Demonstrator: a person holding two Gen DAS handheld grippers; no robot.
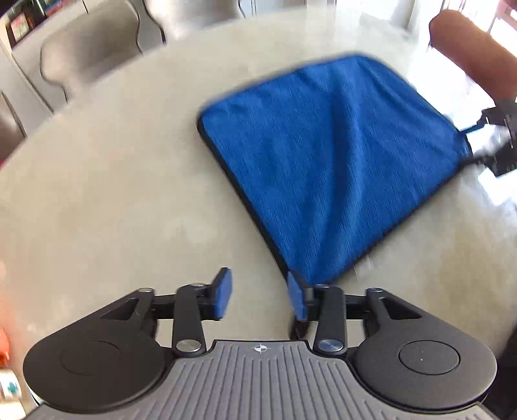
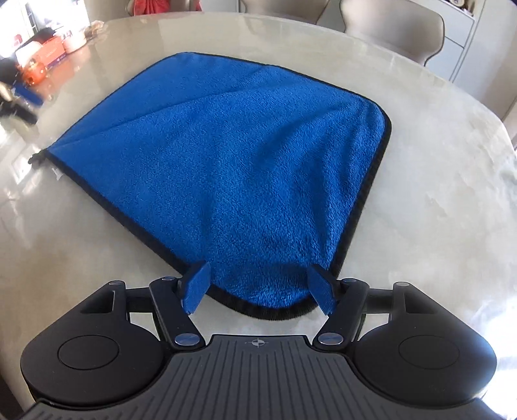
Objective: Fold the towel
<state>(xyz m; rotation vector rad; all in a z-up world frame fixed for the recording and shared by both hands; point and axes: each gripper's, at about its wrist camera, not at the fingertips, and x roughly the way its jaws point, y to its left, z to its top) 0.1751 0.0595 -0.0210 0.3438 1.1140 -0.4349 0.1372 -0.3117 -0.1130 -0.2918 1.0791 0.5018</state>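
Left gripper (image 1: pixel 258 295) points steeply down at the table (image 1: pixel 106 200), jaws apart with bare tabletop between the blue pads — nothing held; the near corner of the blue towel (image 1: pixel 326 161) lies just beside the right-hand pad, and whether it touches that pad cannot be told. Left wrist view is motion-blurred. From that corner the towel spreads away and to the right, flat on the pale glossy table, black piping along its edges, a soft ridge running up its middle. At the towel's far right corner the right gripper (image 1: pixel 499 142) shows as dark, blurred hardware, with a brown sleeve (image 1: pixel 468 48) above it. Beyond the table edge, grey upholstered chairs (image 1: pixel 87 55). In the right wrist view the right gripper (image 2: pixel 258 287) also angles down, jaws wide, pads standing either side of the towel's (image 2: pixel 232 155) rounded near corner — over the cloth, not pressing it. The towel lies as a doubled layer, an upper flap's diagonal edge crossing the left part, a small black loop tag (image 2: pixel 34 159) at the left corner. Farther left on the table (image 2: pixel 436 200), orange and white clutter (image 2: pixel 48 55); a chair (image 2: pixel 400 29) behind the far rim.
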